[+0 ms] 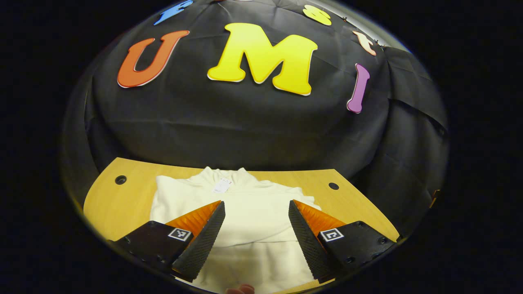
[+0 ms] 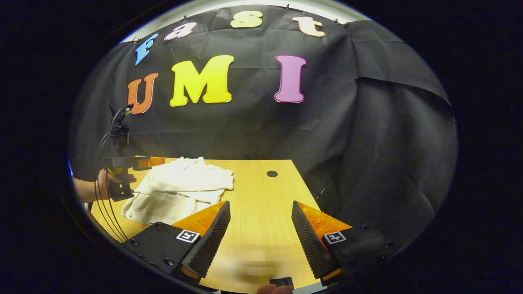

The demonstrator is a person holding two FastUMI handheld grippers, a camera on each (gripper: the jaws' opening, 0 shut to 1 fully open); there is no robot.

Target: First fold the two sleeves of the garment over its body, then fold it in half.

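Observation:
A white garment (image 1: 253, 220) lies on the wooden table (image 1: 122, 200), collar and tag toward the far edge, with cloth layered over its body. My left gripper (image 1: 256, 208) hangs open above the garment's middle, nothing between its fingers. In the right gripper view the same garment (image 2: 179, 185) lies at the left of the table as a rumpled, folded heap. My right gripper (image 2: 260, 208) is open over bare wood to the right of the garment. The left gripper (image 2: 151, 162) also appears there, held by a hand (image 2: 104, 179) at the garment's far left side.
The table (image 2: 265, 196) has round holes (image 1: 120, 179) (image 1: 333, 186) (image 2: 272, 174) near its far corners. Black cloth wall stands right behind the far edge. A fingertip (image 1: 241, 289) pokes in at the bottom of the left gripper view. Cables (image 2: 107, 143) hang by the left gripper.

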